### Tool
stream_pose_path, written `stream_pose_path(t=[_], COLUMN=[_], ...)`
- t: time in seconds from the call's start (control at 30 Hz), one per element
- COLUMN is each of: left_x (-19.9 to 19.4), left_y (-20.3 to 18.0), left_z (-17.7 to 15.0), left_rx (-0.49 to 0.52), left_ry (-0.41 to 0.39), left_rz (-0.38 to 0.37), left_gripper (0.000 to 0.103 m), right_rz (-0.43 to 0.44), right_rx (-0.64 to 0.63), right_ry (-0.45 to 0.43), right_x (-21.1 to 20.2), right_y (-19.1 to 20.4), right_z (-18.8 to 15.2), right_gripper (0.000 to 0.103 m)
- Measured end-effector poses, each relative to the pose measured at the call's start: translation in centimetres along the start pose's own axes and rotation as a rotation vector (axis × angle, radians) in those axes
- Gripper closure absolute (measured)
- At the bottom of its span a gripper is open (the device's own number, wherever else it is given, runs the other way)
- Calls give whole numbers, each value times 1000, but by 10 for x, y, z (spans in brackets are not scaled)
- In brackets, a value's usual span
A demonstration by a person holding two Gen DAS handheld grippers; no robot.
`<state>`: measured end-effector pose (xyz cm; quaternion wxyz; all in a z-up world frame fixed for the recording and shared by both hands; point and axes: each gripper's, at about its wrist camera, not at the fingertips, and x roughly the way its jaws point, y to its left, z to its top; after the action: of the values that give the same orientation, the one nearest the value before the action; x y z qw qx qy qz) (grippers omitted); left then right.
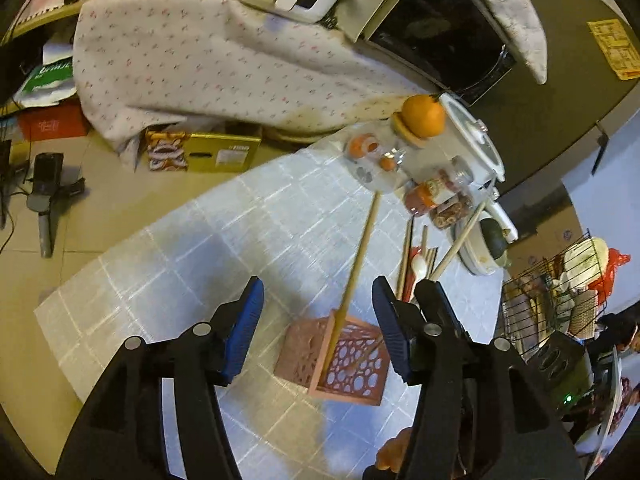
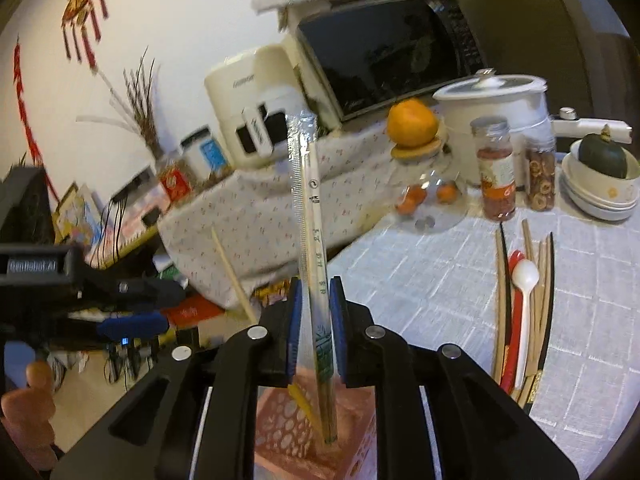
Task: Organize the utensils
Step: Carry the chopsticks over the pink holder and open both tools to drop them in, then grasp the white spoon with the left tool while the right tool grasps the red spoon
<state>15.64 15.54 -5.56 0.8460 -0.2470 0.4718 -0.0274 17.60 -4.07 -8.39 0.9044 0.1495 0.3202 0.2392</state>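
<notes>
now right fingers (image 2: 335, 316) clamp wrapped chopsticks (image 2: 314, 240) upright over pink holder (image 2: 280, 432); left fingers (image 1: 248, 312) spread, empty.

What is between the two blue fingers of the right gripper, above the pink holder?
In the right wrist view, a wrapped pair of chopsticks stands clamped between the right gripper fingers, its lower end inside the pink holder.

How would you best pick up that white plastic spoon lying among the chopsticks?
Grip the white spoon by its thin handle, coming straight down from above. It lies flat on the tablecloth, with chopsticks close alongside, so the fingers should close across the handle.
</notes>
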Motion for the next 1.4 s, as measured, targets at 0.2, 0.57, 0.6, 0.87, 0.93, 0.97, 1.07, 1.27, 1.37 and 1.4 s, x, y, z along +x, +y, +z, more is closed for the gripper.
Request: stream_pose_path(t=[0.2, 0.57, 0.6, 0.87, 0.93, 0.97, 1.07, 1.27, 1.37, 1.4], left_x=[-2, -18, -20, -1, 11, 16, 38, 94, 127, 136], left_y=[-5, -57, -66, -119, -131, -135, -153, -187, -201, -204], left_z=[1, -19, -24, -52, -58, -61, -65, -57, -50, -49], left_rx=[17, 209, 244, 389, 416, 424, 435, 393, 393, 399], left_ry=[2, -45, -56, -15, 16, 28, 80, 175, 184, 179], left_rz=[26, 9, 9, -12, -5, -2, 11, 38, 83, 107], left_gripper=[49, 49, 49, 50, 50, 50, 50, 50, 50, 50], right_rz=[9, -116, -133, -250, -269, -277, -313, -357, -364, -366], right_rx=[23, 149, 164, 305, 337, 339, 335, 445, 513, 539], right_ry=[80, 70, 72, 216, 262, 277, 295, 240, 236, 238], right_x=[-12, -67, -72, -79, -76, -77, -81, -109, -116, -118], right_y=[-6, -59, -66, -127, -140, -144, -154, -190, -211, -218], right_z=[9, 58, 61, 60, 54, 52, 50, 55, 52, 51], right_gripper=[58, 54, 54, 50, 50, 50, 50, 39, 39, 39])
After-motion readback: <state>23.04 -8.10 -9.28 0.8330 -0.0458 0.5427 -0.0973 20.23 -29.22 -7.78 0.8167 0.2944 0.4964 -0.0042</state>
